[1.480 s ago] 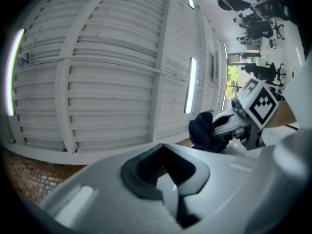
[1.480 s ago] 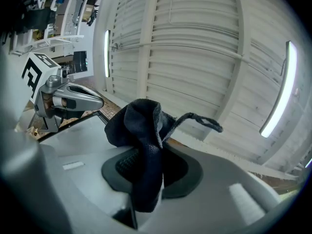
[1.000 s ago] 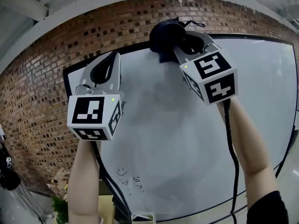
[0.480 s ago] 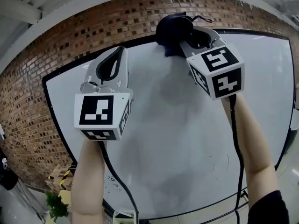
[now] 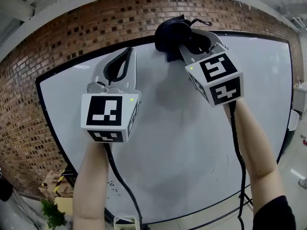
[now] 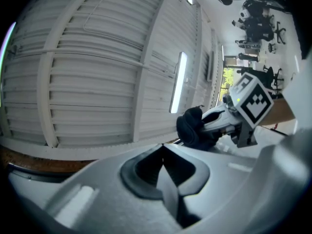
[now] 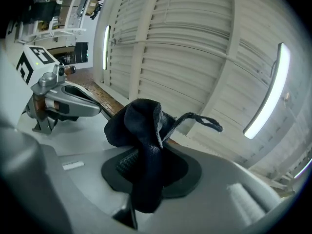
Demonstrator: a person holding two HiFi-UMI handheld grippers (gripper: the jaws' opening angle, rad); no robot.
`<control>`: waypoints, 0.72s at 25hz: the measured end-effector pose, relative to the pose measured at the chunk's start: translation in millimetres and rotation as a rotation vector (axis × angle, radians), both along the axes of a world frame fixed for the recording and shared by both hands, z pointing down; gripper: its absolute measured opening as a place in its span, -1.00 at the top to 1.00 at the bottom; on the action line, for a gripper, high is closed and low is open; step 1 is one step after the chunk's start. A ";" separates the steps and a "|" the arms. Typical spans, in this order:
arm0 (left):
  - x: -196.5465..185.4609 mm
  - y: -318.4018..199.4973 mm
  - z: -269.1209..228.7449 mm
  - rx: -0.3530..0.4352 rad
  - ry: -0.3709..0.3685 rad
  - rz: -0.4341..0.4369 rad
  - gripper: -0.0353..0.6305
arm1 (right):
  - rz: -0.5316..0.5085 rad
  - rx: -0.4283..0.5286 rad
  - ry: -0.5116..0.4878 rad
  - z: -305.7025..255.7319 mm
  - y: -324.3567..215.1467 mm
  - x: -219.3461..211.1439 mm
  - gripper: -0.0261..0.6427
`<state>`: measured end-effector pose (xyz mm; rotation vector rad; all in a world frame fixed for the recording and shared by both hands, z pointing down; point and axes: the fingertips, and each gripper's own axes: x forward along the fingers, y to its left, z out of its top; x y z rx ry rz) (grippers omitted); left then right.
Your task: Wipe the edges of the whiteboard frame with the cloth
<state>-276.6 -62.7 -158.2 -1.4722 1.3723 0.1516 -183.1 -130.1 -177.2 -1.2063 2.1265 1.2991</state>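
A large whiteboard point(image 5: 182, 147) with a thin black frame point(image 5: 254, 33) hangs on a brick wall point(image 5: 67, 47). A person reaches up to it with both bare forearms, holding a gripper in each hand.

The right gripper point(image 5: 189, 43) is raised to the top edge of the frame, about midway along it. Its jaws are clamped on a dark, bunched cloth point(image 5: 170, 35), which sits against that top edge. In the right gripper view the cloth point(image 7: 141, 130) bulges out above the pinched jaws, and a loose thread loop trails to its right.

The left gripper point(image 5: 120, 61) is held just left of the right one and a little lower, in front of the white surface, below the top edge. In the left gripper view its jaws are pressed together with nothing between them.

A ribbed white ceiling point(image 6: 97, 57) with a strip light point(image 6: 178, 82) shows overhead.
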 end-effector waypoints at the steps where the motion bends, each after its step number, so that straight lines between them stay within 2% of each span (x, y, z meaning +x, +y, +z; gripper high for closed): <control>1: 1.2 0.0 -1.8 0.010 -0.012 0.001 0.88 | -0.001 -0.007 -0.005 -2.3 -0.2 0.7 0.67; 5: 12.2 -1.1 -7.4 0.024 -0.052 0.020 0.88 | 0.002 -0.017 -0.013 -6.3 -1.6 2.2 0.67; 10: 34.2 -1.7 -14.1 0.016 -0.033 0.072 0.88 | 0.011 -0.005 -0.031 -12.7 -7.8 23.9 0.67; 18: 92.7 -29.8 -8.8 0.041 -0.036 0.017 0.88 | -0.006 -0.012 -0.081 -12.5 -53.8 112.3 0.67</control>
